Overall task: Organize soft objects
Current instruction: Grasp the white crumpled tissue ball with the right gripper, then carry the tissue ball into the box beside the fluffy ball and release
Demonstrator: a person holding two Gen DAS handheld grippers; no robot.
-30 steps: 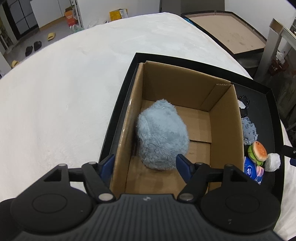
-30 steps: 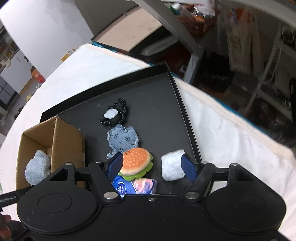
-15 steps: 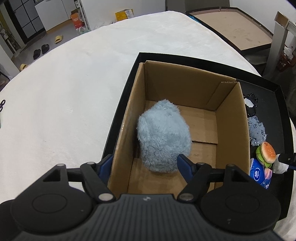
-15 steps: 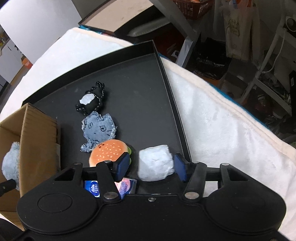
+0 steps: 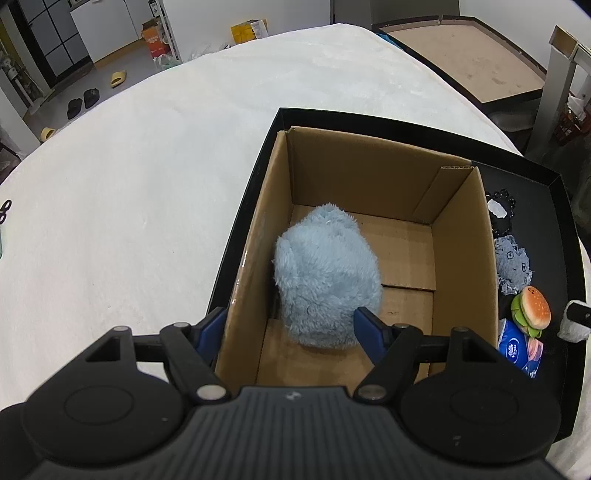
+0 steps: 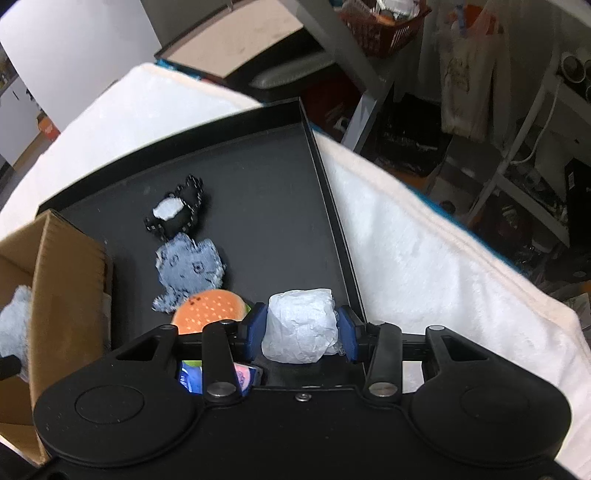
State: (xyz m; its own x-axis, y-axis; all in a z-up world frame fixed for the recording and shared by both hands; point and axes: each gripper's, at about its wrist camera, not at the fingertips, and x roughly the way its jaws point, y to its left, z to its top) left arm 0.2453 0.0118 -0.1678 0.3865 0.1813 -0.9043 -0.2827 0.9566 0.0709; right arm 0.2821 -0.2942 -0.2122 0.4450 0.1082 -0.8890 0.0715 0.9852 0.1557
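Right gripper (image 6: 301, 328) is closing, blue pads pressing a crumpled white wad (image 6: 300, 326) on the black tray (image 6: 258, 177) beside the burger plush (image 6: 208, 310). Left gripper (image 5: 288, 328) gapes empty, straddling the cardboard box (image 5: 463, 258) wall; fuzzy blue ball (image 5: 327, 282) inside.

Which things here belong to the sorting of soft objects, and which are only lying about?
Belong to the job:
- cardboard box
- blue fluffy toy inside it
- white wad, right tongs closing on it
- burger plush
- denim patch
- black pouch
- tissue packet

Lying about:
- slippers on the floor
- brown basket
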